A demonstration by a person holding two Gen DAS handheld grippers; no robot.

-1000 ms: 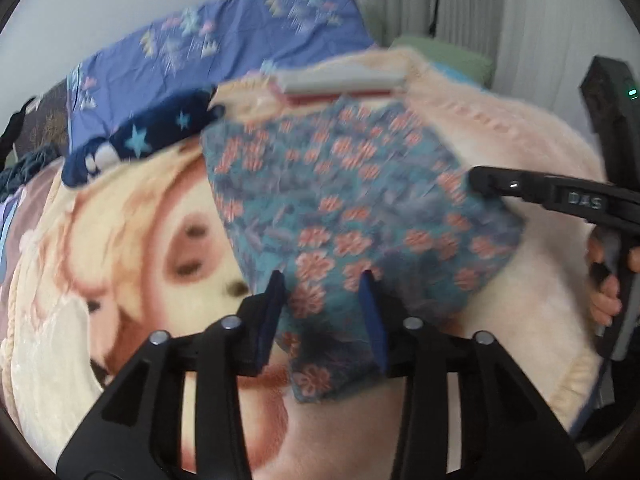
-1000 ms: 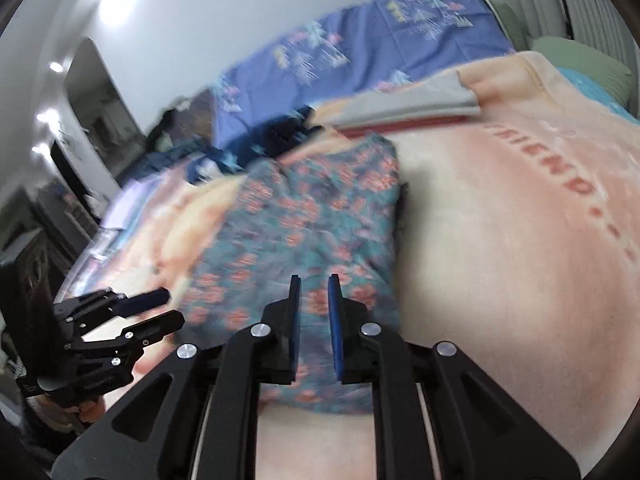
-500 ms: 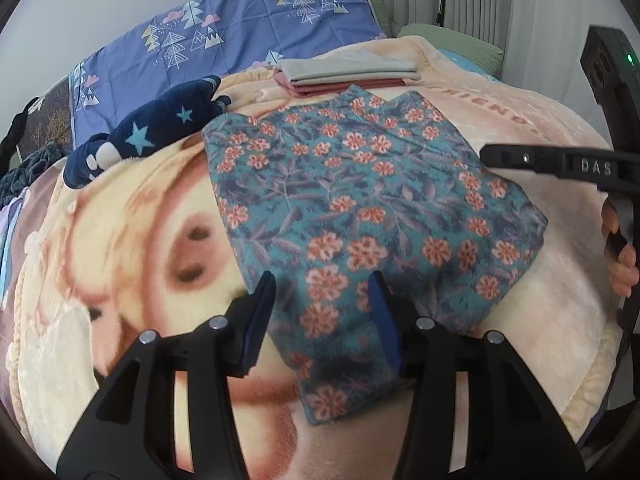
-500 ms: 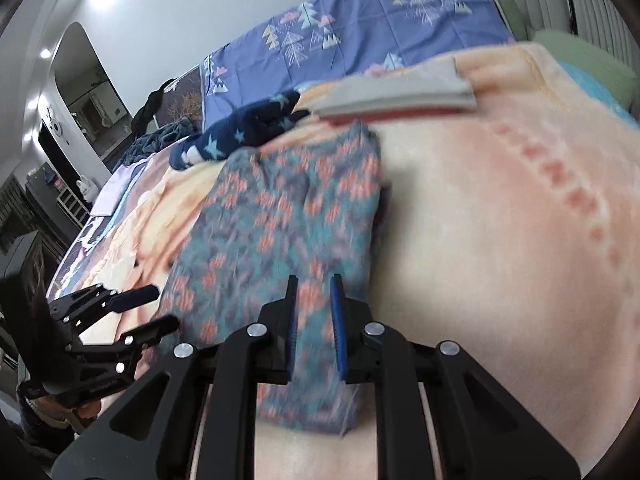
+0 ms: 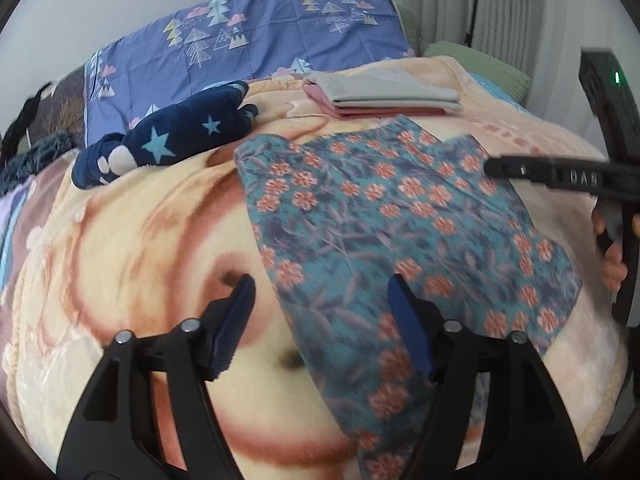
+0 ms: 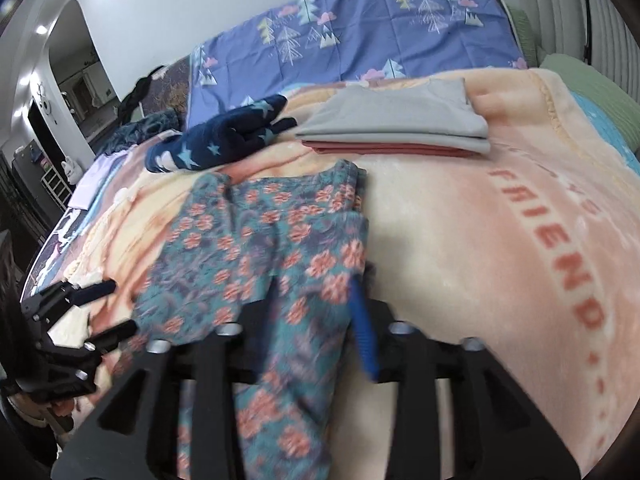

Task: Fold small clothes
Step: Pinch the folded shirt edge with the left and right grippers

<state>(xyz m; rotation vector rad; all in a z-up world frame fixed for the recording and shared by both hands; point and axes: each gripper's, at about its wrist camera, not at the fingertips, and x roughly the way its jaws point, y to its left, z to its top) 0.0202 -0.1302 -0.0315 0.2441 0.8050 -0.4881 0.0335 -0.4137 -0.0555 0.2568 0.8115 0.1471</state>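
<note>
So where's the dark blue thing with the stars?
The dark blue starry garment lies bunched on the peach blanket at the upper left of the left wrist view, beside the folded grey and pink stack and behind the floral cloth.

The folded garment [image 5: 400, 216] is teal with coral-orange flowers and dusky purple leaves. It lies on a cream-and-peach blanket [image 6: 460, 232] printed with a brown-outlined cartoon face and salmon lettering, beside a navy fleece piece [image 5: 180, 136] with light blue stars and white spots, and a stack of grey cloth [image 6: 400, 120] over dusty red cloth [image 6: 384, 149]. Behind them is a periwinkle sheet [image 5: 256, 48] with pastel trees, mountains and pink clouds; the black tongs carry blue pads [image 5: 408, 328].
</note>
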